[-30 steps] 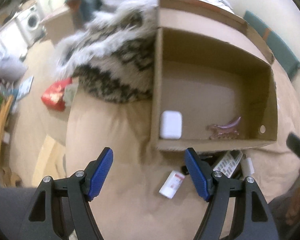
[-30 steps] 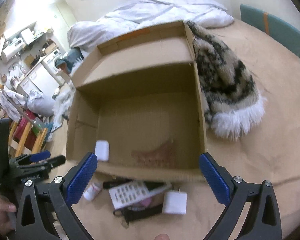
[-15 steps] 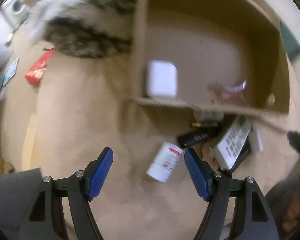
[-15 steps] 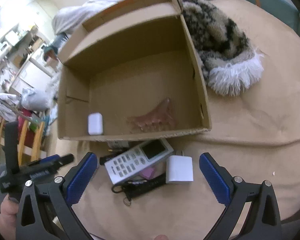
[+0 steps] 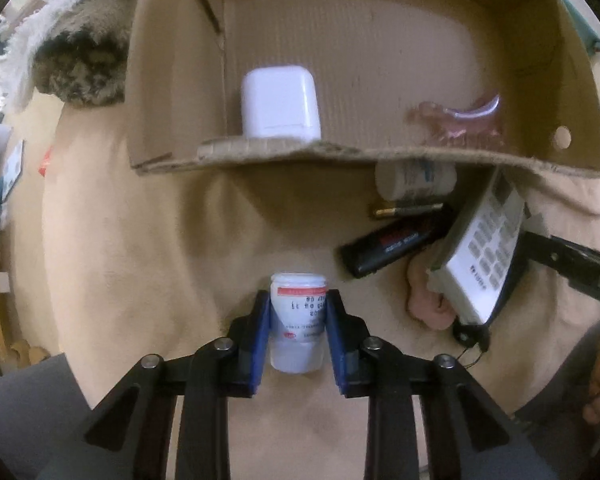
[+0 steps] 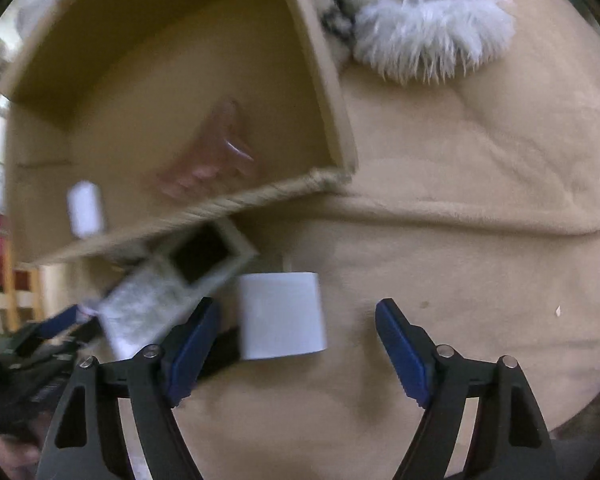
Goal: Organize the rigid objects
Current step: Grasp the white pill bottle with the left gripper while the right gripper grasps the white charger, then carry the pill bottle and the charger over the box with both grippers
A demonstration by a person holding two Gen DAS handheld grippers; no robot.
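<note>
- Already the left gripper (image 5: pixel 298 334) has just been closing, and its blue fingers (image 5: pixel 262 338) now clench the small white plastic bottle with a red-banded label (image 5: pixel 298 320), gripped across its sides so it can be lifted
- Meanwhile the right gripper (image 6: pixel 298 344) has been narrowing around the white cube-shaped charger plug (image 6: pixel 280 314); its fingers do not touch it yet, so it is unheld
- Both items lie just outside the open brown cardboard box (image 5: pixel 380 156), likely their destination, since a white rounded case (image 5: pixel 280 106) and a pink translucent hair claw (image 5: pixel 460 120) already sit inside
- Everything rests on a tan fleece bed cover (image 6: pixel 460 208), with a grey-white remote control (image 5: pixel 480 256) and a fluffy patterned blanket (image 6: pixel 420 40) nearby
</note>
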